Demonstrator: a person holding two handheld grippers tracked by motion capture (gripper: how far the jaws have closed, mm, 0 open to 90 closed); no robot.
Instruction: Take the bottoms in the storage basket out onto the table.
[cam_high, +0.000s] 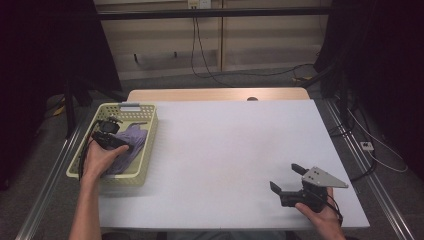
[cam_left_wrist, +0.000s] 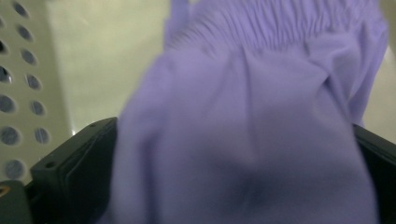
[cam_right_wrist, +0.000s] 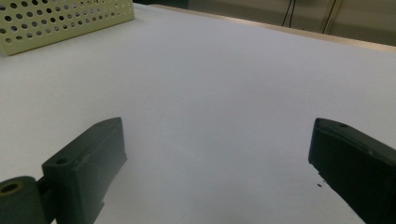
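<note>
Left gripper (cam_high: 111, 134) sits inside the pale yellow perforated basket (cam_high: 146, 150) at the white worktop's (cam_high: 225, 150) left, jaws wide around lavender cloth (cam_left_wrist: 252, 130). Right gripper (cam_high: 287, 181) near front right, jaws wide, empty. No legible writing.

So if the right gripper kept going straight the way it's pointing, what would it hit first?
Nothing close: the right gripper has its jaws open over bare white table. The yellow perforated basket lies ahead toward the left, probably off its line, though depth is hard to judge.
</note>
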